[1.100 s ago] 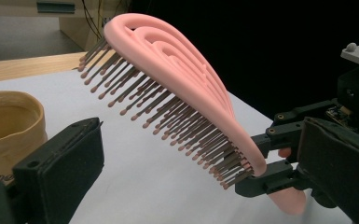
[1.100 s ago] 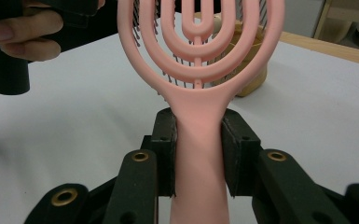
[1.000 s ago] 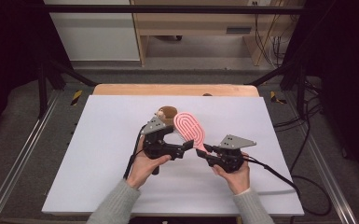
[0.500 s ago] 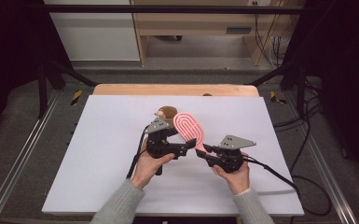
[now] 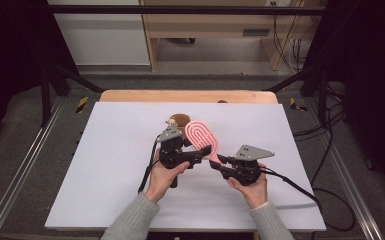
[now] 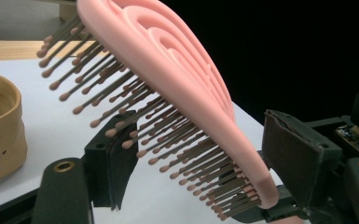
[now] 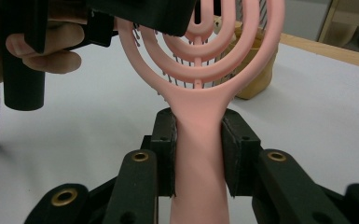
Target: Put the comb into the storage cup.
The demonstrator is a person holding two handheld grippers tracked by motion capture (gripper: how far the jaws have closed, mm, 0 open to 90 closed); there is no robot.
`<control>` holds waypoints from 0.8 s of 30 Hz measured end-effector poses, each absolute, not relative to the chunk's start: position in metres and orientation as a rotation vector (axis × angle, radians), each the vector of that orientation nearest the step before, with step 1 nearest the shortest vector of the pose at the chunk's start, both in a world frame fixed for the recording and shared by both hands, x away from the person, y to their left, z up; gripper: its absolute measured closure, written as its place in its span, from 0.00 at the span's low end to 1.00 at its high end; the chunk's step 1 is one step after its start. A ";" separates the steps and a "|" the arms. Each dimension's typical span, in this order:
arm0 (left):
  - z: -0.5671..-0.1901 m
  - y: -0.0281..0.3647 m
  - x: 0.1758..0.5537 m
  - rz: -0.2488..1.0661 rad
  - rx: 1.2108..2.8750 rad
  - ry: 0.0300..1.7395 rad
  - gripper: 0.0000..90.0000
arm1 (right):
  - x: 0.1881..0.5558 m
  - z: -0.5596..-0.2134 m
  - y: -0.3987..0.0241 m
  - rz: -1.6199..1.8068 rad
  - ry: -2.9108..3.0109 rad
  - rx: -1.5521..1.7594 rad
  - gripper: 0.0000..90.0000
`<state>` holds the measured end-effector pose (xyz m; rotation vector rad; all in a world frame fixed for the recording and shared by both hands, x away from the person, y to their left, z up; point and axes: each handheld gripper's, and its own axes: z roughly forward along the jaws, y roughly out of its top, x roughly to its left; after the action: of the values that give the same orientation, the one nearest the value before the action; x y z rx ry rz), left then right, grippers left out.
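Left of centre on the white table (image 5: 105, 165), the left gripper (image 5: 204, 152) reaches rightward toward the head of the pink hairbrush (image 5: 202, 137). Its jaws have just been closing with the brush head between them: in the left gripper view one pad sits among the bristles (image 6: 135, 126) and the other stands just beside the pink back, seemingly short of contact, though the angle makes this hard to judge. Behind it, on the far side, stands a tan paper bag (image 5: 180, 120). To the right, the right gripper (image 5: 219, 165) pinches the brush handle (image 7: 198, 154) firmly between both pads, holding the brush tilted above mid-table, head pointing far-left.
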<state>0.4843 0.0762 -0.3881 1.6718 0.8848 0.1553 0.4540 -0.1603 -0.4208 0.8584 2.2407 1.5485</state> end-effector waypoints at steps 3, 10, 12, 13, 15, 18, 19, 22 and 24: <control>-0.388 0.076 0.484 0.160 1.663 0.890 0.33 | 0.454 -0.421 -0.159 1.540 2.246 0.848 0.77; -0.387 0.079 0.485 0.138 1.655 0.892 0.44 | 0.453 -0.420 -0.158 1.542 2.250 0.836 0.77; -0.387 0.079 0.486 0.132 1.654 0.893 0.45 | 0.453 -0.420 -0.158 1.542 2.249 0.834 0.77; -0.387 0.079 0.486 0.128 1.650 0.898 0.47 | 0.453 -0.421 -0.158 1.541 2.250 0.837 0.77; -0.387 0.079 0.486 0.125 1.648 0.901 0.47 | 0.453 -0.420 -0.158 1.541 2.249 0.837 0.77; -0.387 0.078 0.486 0.122 1.650 0.903 0.48 | 0.453 -0.420 -0.158 1.536 2.247 0.835 0.77; -0.387 0.078 0.486 0.121 1.651 0.905 0.48 | 0.453 -0.420 -0.158 1.536 2.247 0.835 0.77; -0.387 0.078 0.485 0.111 1.654 0.913 0.49 | 0.453 -0.421 -0.158 1.535 2.251 0.834 0.77; -0.387 0.078 0.485 0.109 1.655 0.915 0.49 | 0.453 -0.421 -0.158 1.534 2.250 0.832 0.77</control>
<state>0.4854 0.0784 -0.3873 1.6552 0.9145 0.1085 0.4535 -0.1581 -0.4211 0.8319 2.2503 1.5340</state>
